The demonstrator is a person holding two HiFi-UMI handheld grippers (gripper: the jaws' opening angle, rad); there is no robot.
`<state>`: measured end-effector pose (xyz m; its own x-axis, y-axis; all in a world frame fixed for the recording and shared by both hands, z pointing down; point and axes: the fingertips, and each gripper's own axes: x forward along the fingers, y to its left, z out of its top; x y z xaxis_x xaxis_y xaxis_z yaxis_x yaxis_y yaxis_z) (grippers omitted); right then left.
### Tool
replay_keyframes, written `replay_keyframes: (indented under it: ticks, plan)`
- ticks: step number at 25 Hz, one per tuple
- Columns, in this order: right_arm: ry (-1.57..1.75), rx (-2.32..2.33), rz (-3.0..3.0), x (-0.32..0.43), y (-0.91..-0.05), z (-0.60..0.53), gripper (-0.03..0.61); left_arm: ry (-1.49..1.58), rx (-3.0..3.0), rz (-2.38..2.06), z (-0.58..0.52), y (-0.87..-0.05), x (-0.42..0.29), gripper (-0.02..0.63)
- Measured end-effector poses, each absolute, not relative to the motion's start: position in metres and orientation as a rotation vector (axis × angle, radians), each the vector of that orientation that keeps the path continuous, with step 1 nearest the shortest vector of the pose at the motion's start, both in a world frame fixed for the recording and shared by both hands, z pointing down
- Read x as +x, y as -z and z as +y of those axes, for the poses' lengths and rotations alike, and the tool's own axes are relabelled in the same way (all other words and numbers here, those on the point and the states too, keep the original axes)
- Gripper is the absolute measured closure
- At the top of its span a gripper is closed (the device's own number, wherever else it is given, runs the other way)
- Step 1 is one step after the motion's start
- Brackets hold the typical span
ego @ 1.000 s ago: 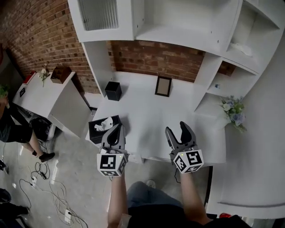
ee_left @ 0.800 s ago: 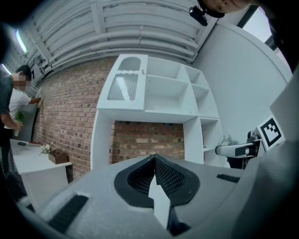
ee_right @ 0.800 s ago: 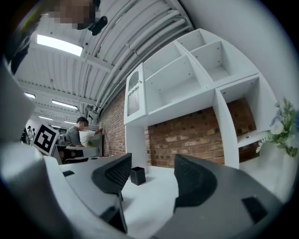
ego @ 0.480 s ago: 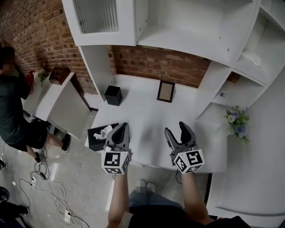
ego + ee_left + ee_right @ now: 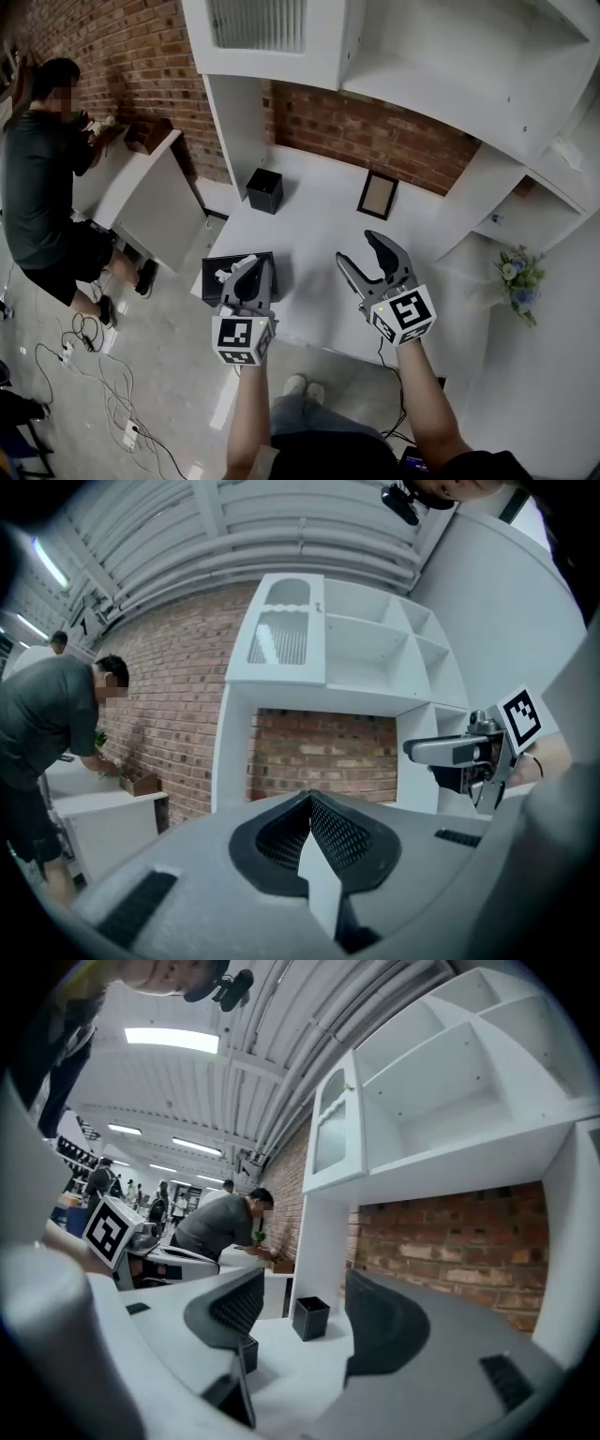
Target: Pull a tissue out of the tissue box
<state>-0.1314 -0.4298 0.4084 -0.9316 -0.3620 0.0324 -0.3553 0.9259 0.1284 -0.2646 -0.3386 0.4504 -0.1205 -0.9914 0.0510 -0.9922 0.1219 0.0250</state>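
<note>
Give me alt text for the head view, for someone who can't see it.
A person holds two grippers over a white desk: the left gripper, shut, overlaps a black tissue box at the desk's front left corner; the right gripper is open and empty. A black container and picture frame stand farther back.

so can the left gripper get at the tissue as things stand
Probably, once it opens: the left gripper hovers right by the tissue box, nothing between it and the tissue, but its jaws are together.

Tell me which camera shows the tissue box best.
Head view: the tissue box sits at the corner of the table, partly behind the left gripper. The left gripper view misses it; the right gripper view, at most a sliver.
</note>
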Motion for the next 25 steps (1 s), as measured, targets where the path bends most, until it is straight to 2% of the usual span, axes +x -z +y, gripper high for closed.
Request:
replay_keyframes:
  ticks: [9,18,25]
  plan:
    - [0.38,-0.029,-2.89,-0.239,-0.434,-0.383,0.314,-0.013,1.874,-2.424,-0.305,-0.457,-0.31,0.604]
    - [0.602,-0.556,-2.503,-0.324,-0.52,-0.331,0.314,-0.041,1.735,-2.49,-0.272,-0.473,-0.336,0.604]
    - [0.713,-0.727,-2.169,-0.357,-0.597,-0.319,0.328,-0.04,1.662,-2.512,-0.251,-0.483,-0.346,0.604]
